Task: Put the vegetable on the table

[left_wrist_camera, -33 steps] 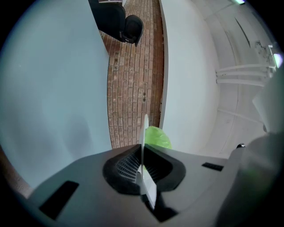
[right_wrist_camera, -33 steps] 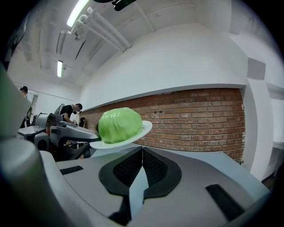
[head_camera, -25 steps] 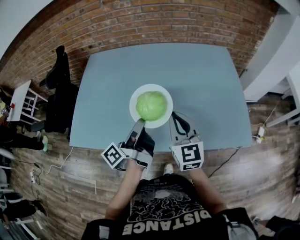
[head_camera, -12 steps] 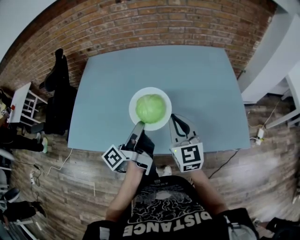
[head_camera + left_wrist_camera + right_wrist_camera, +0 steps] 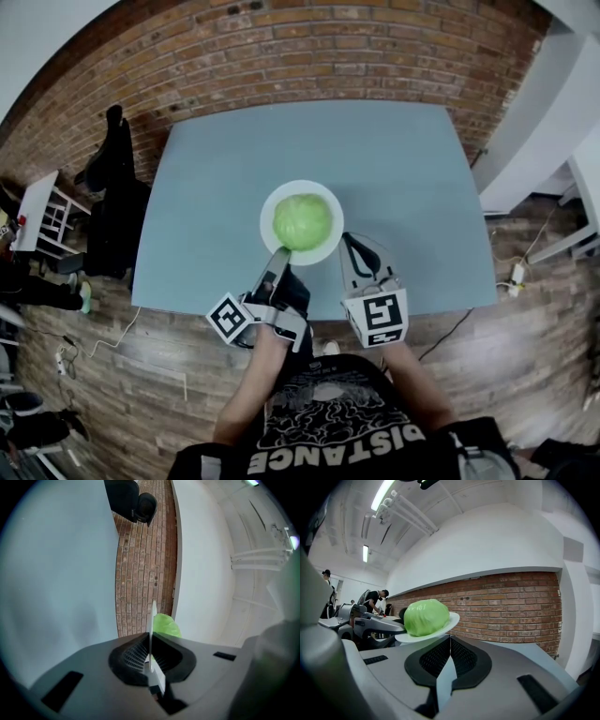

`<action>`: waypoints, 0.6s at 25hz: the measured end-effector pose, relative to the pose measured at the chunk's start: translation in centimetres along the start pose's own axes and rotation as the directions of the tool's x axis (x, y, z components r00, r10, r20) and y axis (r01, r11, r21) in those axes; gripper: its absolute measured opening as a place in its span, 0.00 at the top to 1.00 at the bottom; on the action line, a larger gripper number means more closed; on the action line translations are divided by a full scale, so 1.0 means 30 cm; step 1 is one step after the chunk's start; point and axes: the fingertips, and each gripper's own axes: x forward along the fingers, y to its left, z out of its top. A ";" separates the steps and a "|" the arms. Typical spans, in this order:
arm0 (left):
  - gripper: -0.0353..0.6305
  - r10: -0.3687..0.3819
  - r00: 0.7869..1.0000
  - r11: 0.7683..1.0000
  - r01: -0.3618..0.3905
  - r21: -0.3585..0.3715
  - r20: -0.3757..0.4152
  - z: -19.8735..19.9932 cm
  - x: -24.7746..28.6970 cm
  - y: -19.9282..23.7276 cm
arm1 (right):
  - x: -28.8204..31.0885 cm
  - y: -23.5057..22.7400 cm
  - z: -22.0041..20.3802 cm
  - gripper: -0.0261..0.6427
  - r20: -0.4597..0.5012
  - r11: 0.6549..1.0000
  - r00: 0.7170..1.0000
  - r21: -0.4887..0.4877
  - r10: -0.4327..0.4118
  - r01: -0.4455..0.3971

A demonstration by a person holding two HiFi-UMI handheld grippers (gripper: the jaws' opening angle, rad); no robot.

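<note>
A green cabbage (image 5: 302, 221) lies on a white plate (image 5: 270, 208) in the middle of the blue-grey table (image 5: 403, 159). My left gripper (image 5: 281, 254) is at the plate's near-left rim and is shut on that rim. In the left gripper view the plate's rim (image 5: 153, 616) runs edge-on into the closed jaws, with the cabbage (image 5: 165, 626) behind it. My right gripper (image 5: 350, 240) sits just right of the plate, shut and holding nothing. From the right gripper (image 5: 450, 641), the cabbage (image 5: 425, 617) and the plate (image 5: 449, 620) appear up and to the left.
A brick wall (image 5: 309, 47) runs behind the table. A black chair with dark clothing (image 5: 112, 187) and a white rack (image 5: 42, 206) stand on the wooden floor at the left. Cables (image 5: 520, 272) lie on the floor at the right. People (image 5: 375, 599) are far off.
The head camera has shifted a little. The plate, the cabbage and both grippers keep their places relative to the table.
</note>
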 end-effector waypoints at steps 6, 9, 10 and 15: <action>0.93 0.005 1.000 1.000 -0.005 -0.008 0.007 0.048 0.032 0.028 | 0.060 -0.007 0.000 0.95 -0.004 1.000 1.000 -0.005 0.004 -0.004; 0.93 0.010 1.000 1.000 -0.010 -0.011 0.004 0.067 0.048 0.047 | 0.084 -0.013 -0.009 0.95 -0.009 1.000 1.000 -0.004 -0.004 0.004; 0.93 0.011 1.000 1.000 -0.011 -0.010 0.001 0.071 0.056 0.053 | 0.091 -0.018 -0.012 0.95 -0.010 1.000 1.000 -0.003 -0.009 0.009; 0.93 0.032 0.999 0.999 -0.033 -0.011 -0.017 0.097 0.092 0.099 | 0.132 -0.045 -0.021 0.95 -0.019 0.999 0.999 0.005 -0.033 0.033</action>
